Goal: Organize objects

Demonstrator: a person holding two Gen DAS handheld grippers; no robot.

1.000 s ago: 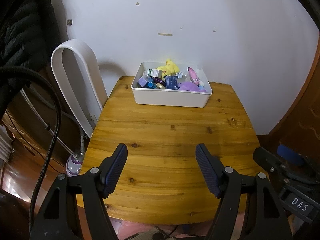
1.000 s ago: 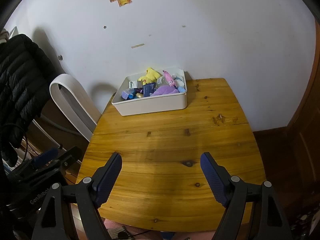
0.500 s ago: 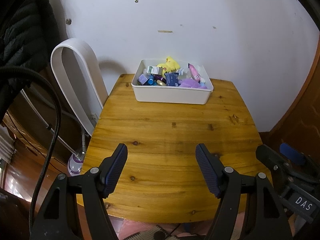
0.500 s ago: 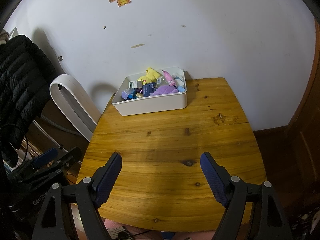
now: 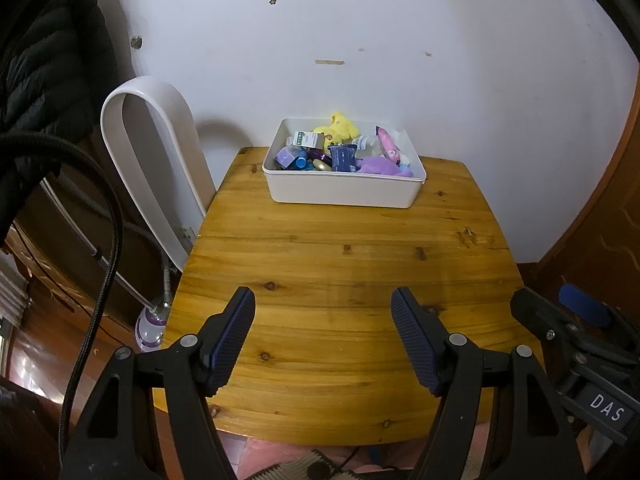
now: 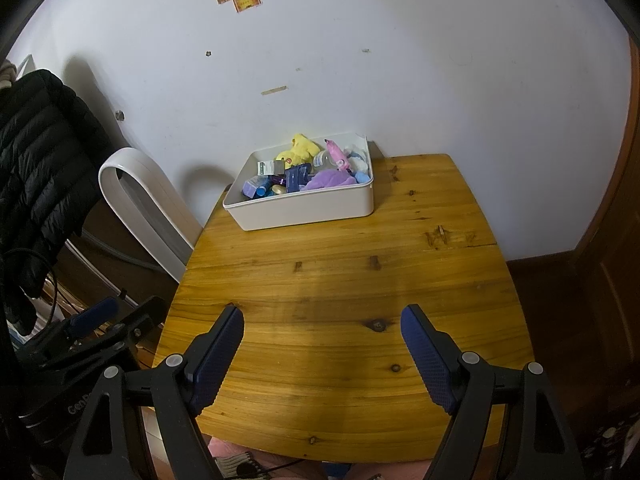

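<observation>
White bin [image 5: 344,192] sits at the table's [image 5: 340,280] far edge by the wall, packed with small items: yellow plush [image 5: 338,126], purple plush [image 5: 378,168], boxes, bottles. Nothing loose on the wood. Over the last second we see the bin slightly nearer in the left view; right view unchanged. Left claw [image 5: 322,336] and right claw [image 6: 322,350] both spread wide, holding nothing. Fits either sorted or about to unpack.
</observation>
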